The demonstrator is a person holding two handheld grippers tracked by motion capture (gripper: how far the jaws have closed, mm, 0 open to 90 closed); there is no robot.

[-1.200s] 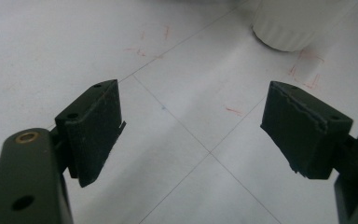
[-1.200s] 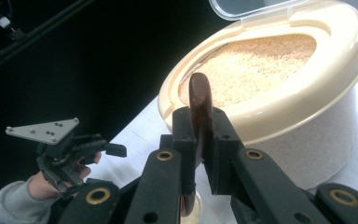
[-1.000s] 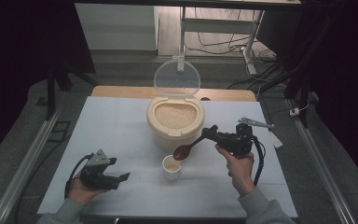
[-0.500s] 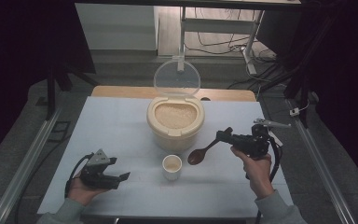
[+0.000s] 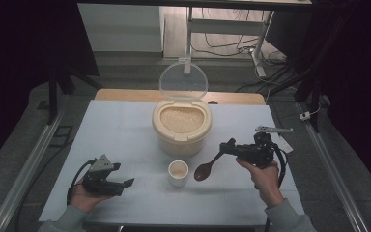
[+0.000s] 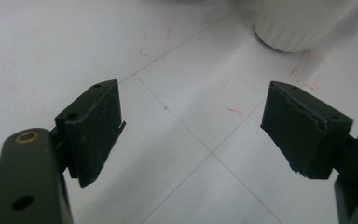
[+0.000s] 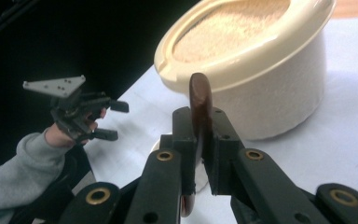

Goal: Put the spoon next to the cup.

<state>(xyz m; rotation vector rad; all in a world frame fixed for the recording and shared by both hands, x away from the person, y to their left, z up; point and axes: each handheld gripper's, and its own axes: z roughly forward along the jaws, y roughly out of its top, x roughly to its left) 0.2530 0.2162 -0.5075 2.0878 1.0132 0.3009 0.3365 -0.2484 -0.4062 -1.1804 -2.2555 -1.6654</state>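
Nearest the person, the left gripper [image 5: 107, 180] rests low on the white bench [image 5: 125, 125], held in a hand with a grey sleeve. Its two black fingers [image 6: 95, 126] stand wide apart with nothing between them, only bare bench with thin lines and faint red marks. Just beyond its far finger sits the base of a small white cup [image 6: 293, 23].

To the right, the right gripper [image 5: 232, 147] is held above the bench. Its fingers [image 7: 214, 144] are clamped on the handle of a dark brown wooden spoon [image 5: 207, 166]. The spoon slopes down from the fingers, and its bowl hangs just beside the cup [image 5: 178, 172], on the side nearer the right gripper. The cup holds something pale.

Beyond the fingers of both grippers stands a cream round container [image 5: 181, 128] filled with pale grain. Its clear lid [image 5: 183, 79] stands upright behind it. Farther back, a wooden edge [image 5: 236, 98] borders the bench.
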